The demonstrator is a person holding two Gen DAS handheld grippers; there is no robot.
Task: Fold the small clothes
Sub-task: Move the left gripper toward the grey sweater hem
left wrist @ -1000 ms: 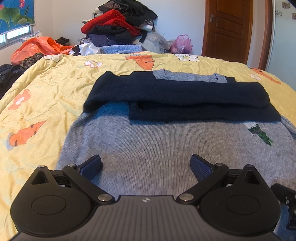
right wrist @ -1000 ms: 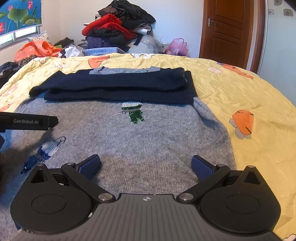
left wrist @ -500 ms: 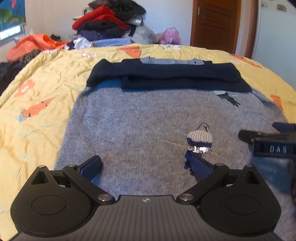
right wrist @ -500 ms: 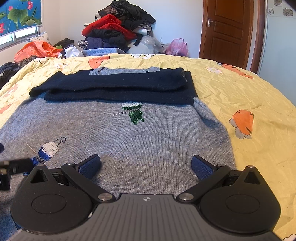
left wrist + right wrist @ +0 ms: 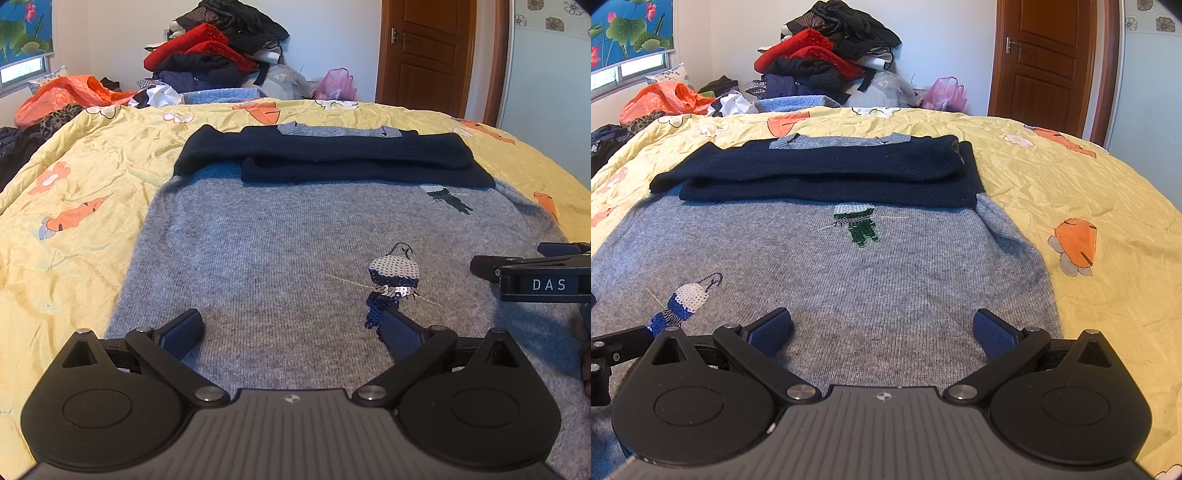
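The grey sweater (image 5: 280, 258) lies flat on the yellow bed (image 5: 74, 229), navy sleeves (image 5: 827, 166) folded across its top — the left hand-held gripper (image 5: 291, 328) and right hand-held gripper (image 5: 882, 328) hover over its hem, both spread wide, empty.

I see a bed (image 5: 1071, 177) under a yellow quilt printed with orange carrots and white flowers. Beyond the bed, against the white wall (image 5: 942, 44), a heap of clothes (image 5: 827, 51) rises, red and black. Right of the heap stands a brown wooden door (image 5: 1045, 62), shut. Left of the heap, a window (image 5: 628, 70) with a lotus-print blind lets in daylight.
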